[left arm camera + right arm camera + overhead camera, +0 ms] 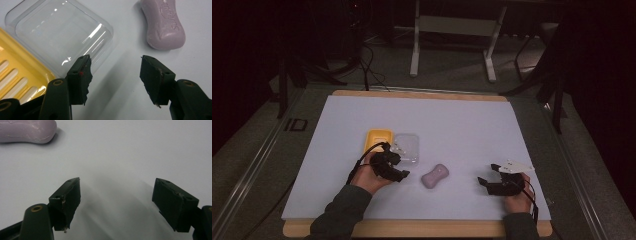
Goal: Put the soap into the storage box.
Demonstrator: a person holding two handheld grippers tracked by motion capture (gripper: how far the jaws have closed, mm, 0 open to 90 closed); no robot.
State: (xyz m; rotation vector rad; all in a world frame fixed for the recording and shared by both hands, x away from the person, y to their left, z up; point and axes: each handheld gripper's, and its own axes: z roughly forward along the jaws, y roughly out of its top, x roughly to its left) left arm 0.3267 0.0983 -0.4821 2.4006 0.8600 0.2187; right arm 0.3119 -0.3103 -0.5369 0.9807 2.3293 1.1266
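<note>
Dim high view; close views bright, soft-shadowed

Your two black handheld grippers and dark sleeves

Your left black two-jaw gripper (401, 170) trails a looping black cable toward ten o'clock; your right black gripper (488, 175) carries a pale grey three-cornered plate on top. Brass-coloured rivets mark the jaw arms; both sleeves are dark grey-green.

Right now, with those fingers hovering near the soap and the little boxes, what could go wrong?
The left gripper is open with one finger over the corner of the clear lid; a nudge could slide it against the yellow soap dish. The purple soap looks smooth and rounded, so it might slip when squeezed.
</note>
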